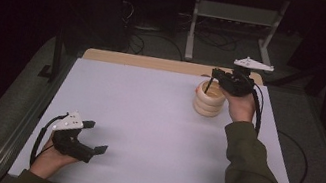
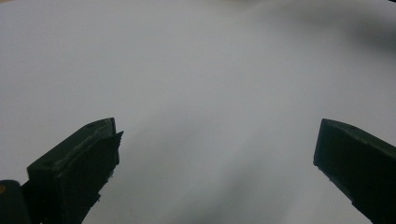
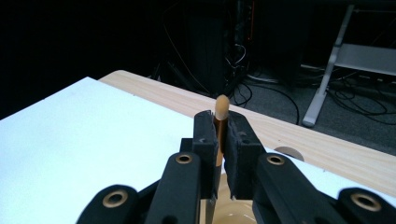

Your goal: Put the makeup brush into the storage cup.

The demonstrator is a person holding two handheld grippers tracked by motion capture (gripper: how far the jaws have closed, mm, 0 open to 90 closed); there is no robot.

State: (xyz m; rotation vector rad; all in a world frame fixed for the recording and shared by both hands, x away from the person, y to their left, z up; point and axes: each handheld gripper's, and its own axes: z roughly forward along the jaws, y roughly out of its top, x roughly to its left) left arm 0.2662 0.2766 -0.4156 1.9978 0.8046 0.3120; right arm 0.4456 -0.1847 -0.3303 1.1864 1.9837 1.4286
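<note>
Table surface: a white sheet covers nearly the whole tabletop; a strip of pale wood tabletop shows along the far edge. In the right gripper view the same wood strip runs behind the jaws, with a round cut-out in it near the white sheet's edge.
Room: dark all round; a grey floor beside the table, loose black cables and the legs of a light metal stand beyond the far edge.
Ring stack: three pale wooden rings piled one on another, standing on the white sheet near the far right part of the table.
Peg: a thin wooden peg with a rounded tip, upright, rising from the middle of the rings; in the high view it is a dark thin line above the top ring.
Right gripper: held over the ring stack, its jaws pressed on either side of the peg just below its tip; the right gripper view shows the peg pinched between the two pads.
Left gripper: near the front left corner, well apart from the rings, resting in the person's hand low over the sheet; its jaws stand spread wide with bare white sheet between them, as the left gripper view shows.
Sleeve: an olive-green sleeve covers the right forearm.
</note>
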